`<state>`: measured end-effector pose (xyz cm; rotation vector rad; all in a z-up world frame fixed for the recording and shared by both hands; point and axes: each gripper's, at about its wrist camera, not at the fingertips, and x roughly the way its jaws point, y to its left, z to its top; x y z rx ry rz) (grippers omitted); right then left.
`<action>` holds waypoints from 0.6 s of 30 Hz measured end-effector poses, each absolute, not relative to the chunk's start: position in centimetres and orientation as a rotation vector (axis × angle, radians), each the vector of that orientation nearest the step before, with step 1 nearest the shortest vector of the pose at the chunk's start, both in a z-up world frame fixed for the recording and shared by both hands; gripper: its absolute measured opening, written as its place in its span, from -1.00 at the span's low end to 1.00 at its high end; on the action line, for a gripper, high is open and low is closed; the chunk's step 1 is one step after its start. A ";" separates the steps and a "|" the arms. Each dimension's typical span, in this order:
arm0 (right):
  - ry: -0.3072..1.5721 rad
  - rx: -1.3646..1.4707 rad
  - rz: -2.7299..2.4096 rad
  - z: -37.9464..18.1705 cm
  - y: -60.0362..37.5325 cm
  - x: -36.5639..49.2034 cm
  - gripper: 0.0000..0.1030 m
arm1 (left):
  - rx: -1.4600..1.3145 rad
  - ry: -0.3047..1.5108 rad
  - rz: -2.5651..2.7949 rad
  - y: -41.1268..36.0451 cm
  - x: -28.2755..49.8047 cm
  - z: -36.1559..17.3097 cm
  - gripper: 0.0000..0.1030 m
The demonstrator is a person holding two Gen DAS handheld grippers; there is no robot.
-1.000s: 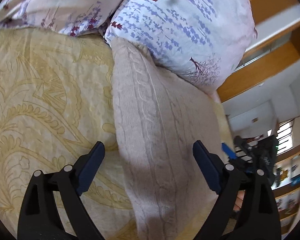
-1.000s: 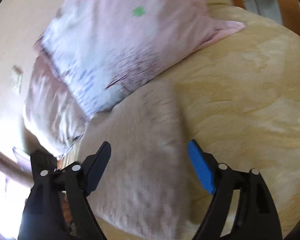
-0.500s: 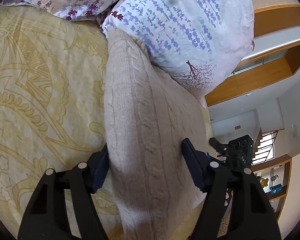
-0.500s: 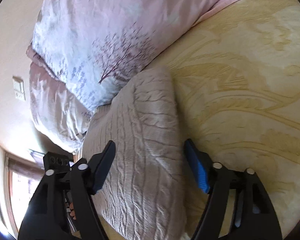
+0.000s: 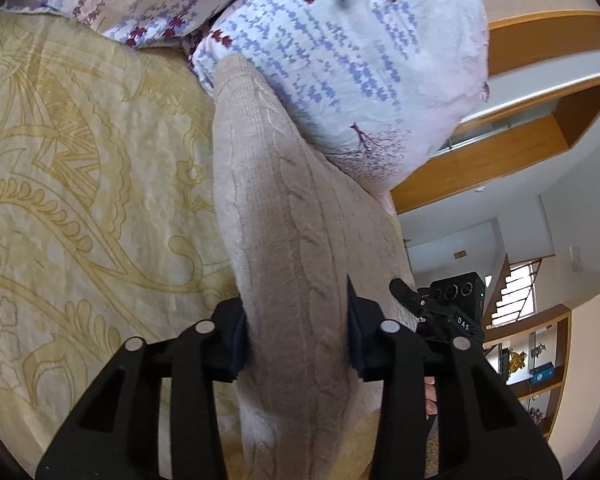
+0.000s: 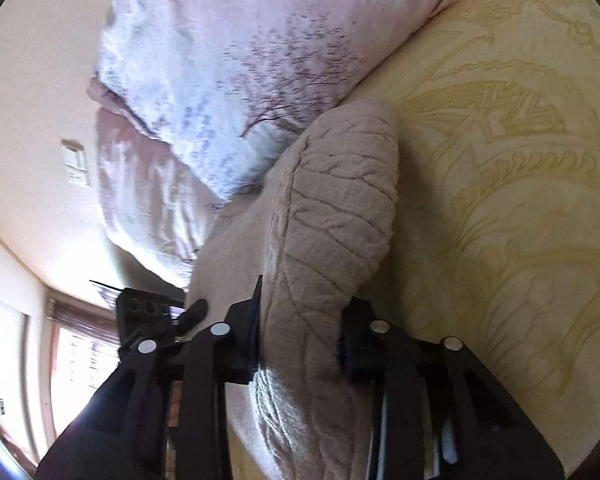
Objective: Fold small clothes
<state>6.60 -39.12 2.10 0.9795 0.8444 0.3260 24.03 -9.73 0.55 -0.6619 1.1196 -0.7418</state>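
Nearest the lens, left gripper (image 5: 296,336) with jaws clamped on a thick roll of beige cable-knit sweater (image 5: 276,208); black fingers (image 5: 230,344) pressed into the wool on both sides. Same on the other side: right gripper (image 6: 300,336), jaws closed on the bunched edge of the sweater (image 6: 332,220), with a bulge of knit pushed up ahead of the grip.

Beyond the jaws, sweater stretched away across the yellow patterned bedspread (image 5: 80,184), lying on the bed, far end touching the flowered pillow (image 5: 340,68). In the right view, bedspread (image 6: 520,200) to the right, pillow (image 6: 228,64) past the knit's far end.

Probably mid-fold, both ends gripped for a lift and carry-over. For a clean result: equal height in both grippers, gentle tension so the knit does not sag between them, edge laid down square to the far side. Thick wool likely springy, so firm hold until flat on the bed. Worth watching: the far end snagging under the pillow.
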 end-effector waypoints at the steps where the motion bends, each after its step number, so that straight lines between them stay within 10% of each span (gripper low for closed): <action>1: 0.839 0.968 0.337 2.6 -38.5 6.4 -0.43 | -0.661 1.114 -0.751 -9.4 23.7 0.8 -0.28; 18: 0.893 0.573 0.390 4.5 -23.6 14.2 -0.49 | -0.665 0.965 -0.556 5.2 23.0 3.3 -0.29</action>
